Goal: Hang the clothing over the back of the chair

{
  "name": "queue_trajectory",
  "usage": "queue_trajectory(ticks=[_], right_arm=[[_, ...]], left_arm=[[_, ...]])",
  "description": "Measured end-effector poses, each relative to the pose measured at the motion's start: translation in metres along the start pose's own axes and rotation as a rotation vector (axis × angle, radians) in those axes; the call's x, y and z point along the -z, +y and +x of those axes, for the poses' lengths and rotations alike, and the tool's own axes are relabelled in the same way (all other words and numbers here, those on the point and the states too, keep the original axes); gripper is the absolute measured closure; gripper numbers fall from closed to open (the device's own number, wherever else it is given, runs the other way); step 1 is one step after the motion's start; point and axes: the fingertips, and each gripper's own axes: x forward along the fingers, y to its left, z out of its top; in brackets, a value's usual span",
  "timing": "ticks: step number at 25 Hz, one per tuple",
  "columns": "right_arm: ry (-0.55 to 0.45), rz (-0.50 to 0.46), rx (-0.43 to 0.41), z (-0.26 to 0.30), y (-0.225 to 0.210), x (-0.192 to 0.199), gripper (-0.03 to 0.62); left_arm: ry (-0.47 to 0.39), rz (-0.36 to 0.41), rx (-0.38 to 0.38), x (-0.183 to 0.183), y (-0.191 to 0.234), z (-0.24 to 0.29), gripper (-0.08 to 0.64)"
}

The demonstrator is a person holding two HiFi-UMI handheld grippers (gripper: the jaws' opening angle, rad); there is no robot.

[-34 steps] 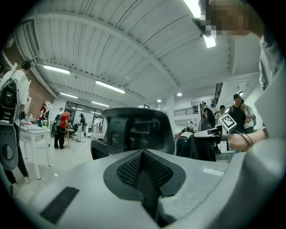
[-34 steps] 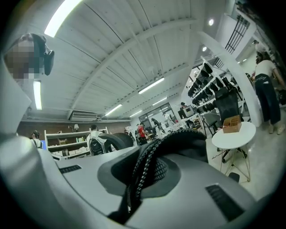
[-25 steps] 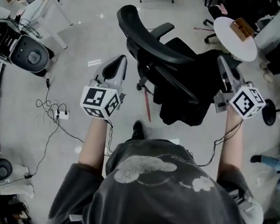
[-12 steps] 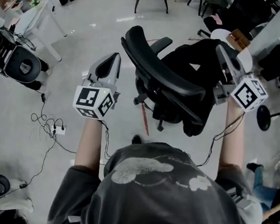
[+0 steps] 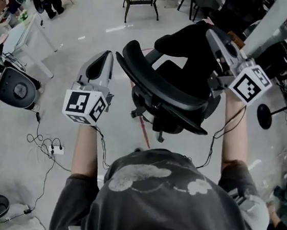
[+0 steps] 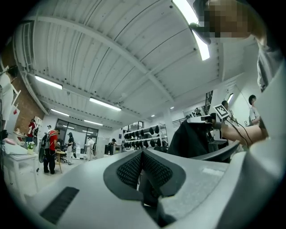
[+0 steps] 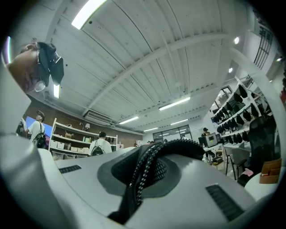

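At nine o'clock from the chair, a round black-and-white machine sits on the floor. A white power strip with looping cables lies at about seven o'clock.

My left gripper is next, raised beside the chair at its nine o'clock and pointing toward twelve. In the left gripper view its jaws are closed together with nothing between the pads, so the left gripper is empty.

In the middle stands the black office chair. Its curved backrest faces me and runs from ten o'clock down to four o'clock. The clothing is black and bunched at the chair's one o'clock, lifted above the top edge of the backrest on the seat side. It is not draped over the back. I cannot tell whether the hanging fabric touches the backrest.

My right gripper is at the far right, at the chair's two o'clock, angled toward eleven. Its jaws are clamped on the clothing. In the right gripper view, a fold of the dark fabric with its zipper is pinched between the jaws of the right gripper, and the fabric curls over the tip. From the left gripper view, the clothing hangs below that gripper at three o'clock.
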Motion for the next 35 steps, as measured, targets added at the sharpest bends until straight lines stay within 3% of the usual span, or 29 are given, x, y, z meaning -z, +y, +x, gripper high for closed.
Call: queue_trajectory(ticks=[6,13,22,25,35], right_arm=[[-0.042,-0.02,-0.051,0.018,0.03,-0.027,0.592],[-0.047,-0.037,-0.133,0.021,0.068,-0.04,0.592],[-0.006,-0.039,-0.236,0.002,0.131,-0.027,0.592],[0.024,-0.034,-0.235,-0.011,0.149,-0.01,0.593],[0.065,-0.064,-0.368,-0.069,0.222,0.013,0.594]], left_arm=[[-0.017,0.006,0.025,-0.01,-0.002,0.005,0.558],[-0.01,0.02,-0.004,-0.02,-0.014,-0.012,0.558],[0.022,0.036,-0.094,-0.023,-0.036,-0.064,0.558],[0.022,0.044,-0.133,-0.024,-0.048,-0.088,0.558],[0.029,0.099,-0.269,-0.035,-0.126,-0.165,0.558]])
